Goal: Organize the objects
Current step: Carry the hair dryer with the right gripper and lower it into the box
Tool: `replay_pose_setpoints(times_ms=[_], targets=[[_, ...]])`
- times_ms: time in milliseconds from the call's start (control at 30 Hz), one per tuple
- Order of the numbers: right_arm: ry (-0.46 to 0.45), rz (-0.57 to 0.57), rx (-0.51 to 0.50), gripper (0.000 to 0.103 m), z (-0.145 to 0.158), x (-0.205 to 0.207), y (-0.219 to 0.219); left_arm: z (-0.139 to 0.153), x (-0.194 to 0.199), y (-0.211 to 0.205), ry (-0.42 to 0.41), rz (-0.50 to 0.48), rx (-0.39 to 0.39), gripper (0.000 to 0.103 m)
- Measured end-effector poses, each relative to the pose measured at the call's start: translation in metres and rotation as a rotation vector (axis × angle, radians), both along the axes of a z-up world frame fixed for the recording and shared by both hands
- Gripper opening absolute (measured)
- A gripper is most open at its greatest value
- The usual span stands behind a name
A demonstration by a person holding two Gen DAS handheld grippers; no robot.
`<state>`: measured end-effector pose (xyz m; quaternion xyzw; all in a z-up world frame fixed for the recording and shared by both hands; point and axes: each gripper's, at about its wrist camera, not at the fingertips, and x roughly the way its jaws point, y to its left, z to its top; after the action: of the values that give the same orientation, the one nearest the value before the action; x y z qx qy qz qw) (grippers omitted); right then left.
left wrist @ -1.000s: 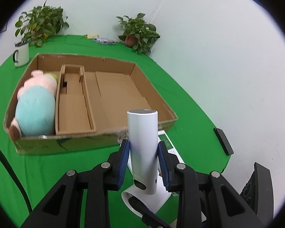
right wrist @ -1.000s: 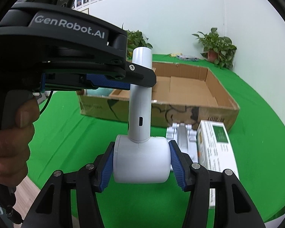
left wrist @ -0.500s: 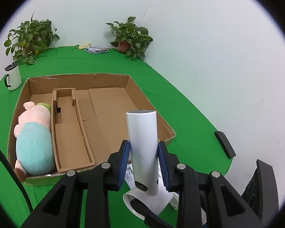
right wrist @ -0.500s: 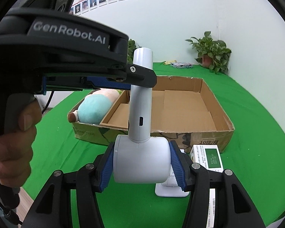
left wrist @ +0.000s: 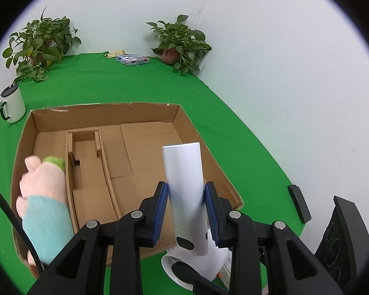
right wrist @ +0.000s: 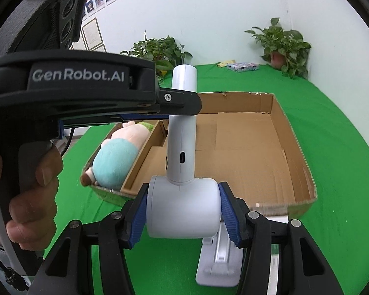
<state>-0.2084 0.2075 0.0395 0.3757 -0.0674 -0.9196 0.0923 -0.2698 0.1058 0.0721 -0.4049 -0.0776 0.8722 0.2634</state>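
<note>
Hair dryer [right wrist: 182, 196] higher, nearer box [right wrist: 292, 147]

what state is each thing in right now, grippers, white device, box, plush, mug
left gripper: shut on the white device's handle
right gripper: shut on its barrel
white device: held in the air, handle up
cardboard box: open, right section bare
plush toy: lying in left section
mug: upright, lid on
</note>
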Motion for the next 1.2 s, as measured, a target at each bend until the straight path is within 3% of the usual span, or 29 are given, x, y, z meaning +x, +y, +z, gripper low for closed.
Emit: replay_pose_setpoints(times_ms=[233,400,767,867,1200], targets=[[-0.061,-0.011,-0.033,0.052,-0.006,-0.045,0.008,-0.011,-0.036,0.003,-0.022,0.011,-0.029,0.03],[-0.13,0.008,-0.057,0.052,-0.037,-0.07,0.009,-0.036,-0.055,0.007,-0.066,0.023,-0.081,0.03],[-0.266,-0.005,-0.101,0.052,-0.089,-0.094,0.014,-0.091,-0.08,0.006,-0.197,0.03,-0.09,0.029],[-0.281,-0.012,-0.07,0.052,-0.092,-0.097,0.009,-0.101,-0.085,0.002,-0.228,0.045,-0.068,0.029],[-0.331,-0.019,-0.128,0.055,-0.092,-0.103,0.014,-0.107,-0.091,-0.002,-0.278,0.06,-0.081,0.029]])
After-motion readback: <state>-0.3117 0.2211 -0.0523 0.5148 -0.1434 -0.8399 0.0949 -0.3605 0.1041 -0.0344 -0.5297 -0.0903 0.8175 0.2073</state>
